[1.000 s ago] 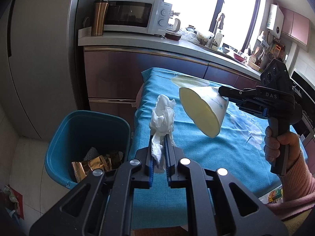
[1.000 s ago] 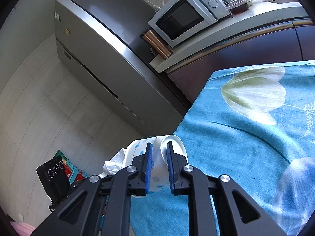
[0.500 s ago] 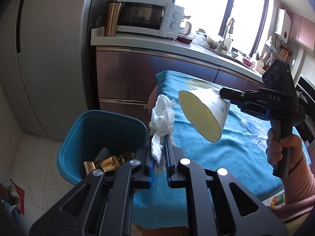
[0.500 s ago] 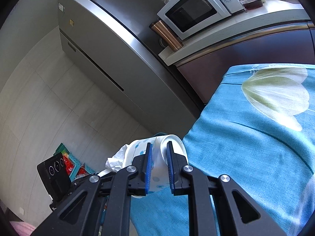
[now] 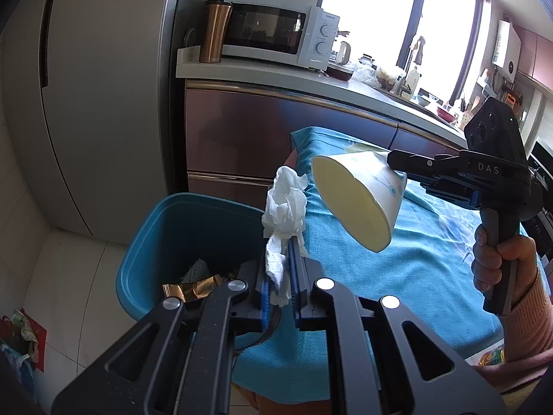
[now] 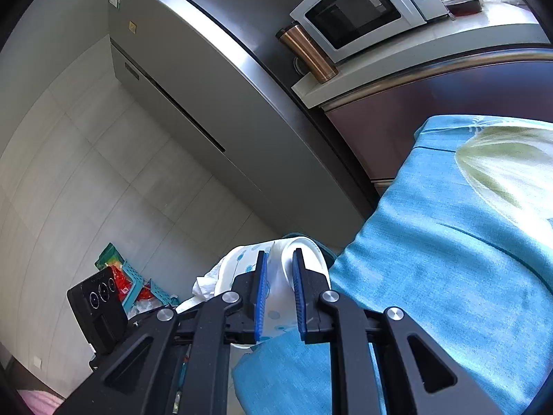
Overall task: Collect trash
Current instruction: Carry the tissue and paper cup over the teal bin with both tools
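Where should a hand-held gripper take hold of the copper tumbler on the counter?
Grip the copper tumbler across its mid-body, coming level from its open left side. It stands upright and slim, with the microwave close on its right, so that side looks blocked.

crumpled white tissue [image 5: 285,207], tilted paper cup [image 5: 359,200], both held above blue bin [image 5: 166,228]

- Tall grey fridge [image 5: 103,97] stands at nine o'clock.
- Pale tiled floor [image 5: 65,269] below.
- White microwave [image 5: 273,34] and copper tumbler [image 5: 214,31] sit on the counter [image 5: 276,76] at twelve.
- Bright window [image 5: 408,24] at one o'clock.
- Teal-clothed table [image 5: 414,259] nearest.
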Demonstrator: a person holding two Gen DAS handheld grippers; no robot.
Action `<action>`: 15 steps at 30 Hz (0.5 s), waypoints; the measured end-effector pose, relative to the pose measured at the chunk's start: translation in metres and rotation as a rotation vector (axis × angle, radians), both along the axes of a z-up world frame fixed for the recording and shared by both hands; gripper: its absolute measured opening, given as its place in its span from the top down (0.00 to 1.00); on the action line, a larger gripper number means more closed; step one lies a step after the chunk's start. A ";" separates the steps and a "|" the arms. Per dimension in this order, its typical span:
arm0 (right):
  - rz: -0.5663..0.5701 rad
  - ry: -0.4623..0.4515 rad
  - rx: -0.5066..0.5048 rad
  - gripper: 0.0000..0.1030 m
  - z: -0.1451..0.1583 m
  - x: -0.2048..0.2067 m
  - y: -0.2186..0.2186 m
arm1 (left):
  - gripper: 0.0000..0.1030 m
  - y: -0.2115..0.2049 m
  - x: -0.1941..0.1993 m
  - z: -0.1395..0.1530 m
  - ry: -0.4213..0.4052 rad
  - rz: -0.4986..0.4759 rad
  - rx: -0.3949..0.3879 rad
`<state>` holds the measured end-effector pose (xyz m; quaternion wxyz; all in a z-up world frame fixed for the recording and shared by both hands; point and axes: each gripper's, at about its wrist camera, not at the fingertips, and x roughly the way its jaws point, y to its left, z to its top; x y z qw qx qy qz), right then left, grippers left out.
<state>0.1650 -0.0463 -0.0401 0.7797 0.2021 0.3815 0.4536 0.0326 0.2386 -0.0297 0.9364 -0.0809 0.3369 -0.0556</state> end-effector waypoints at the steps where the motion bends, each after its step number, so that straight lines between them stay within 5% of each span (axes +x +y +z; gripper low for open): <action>1: 0.003 -0.001 -0.002 0.87 0.000 0.000 0.002 | 0.90 0.001 -0.001 0.000 0.000 0.003 0.000; 15: 0.032 0.004 -0.027 0.87 0.001 0.005 0.031 | 0.90 0.014 0.002 -0.005 0.011 0.043 -0.005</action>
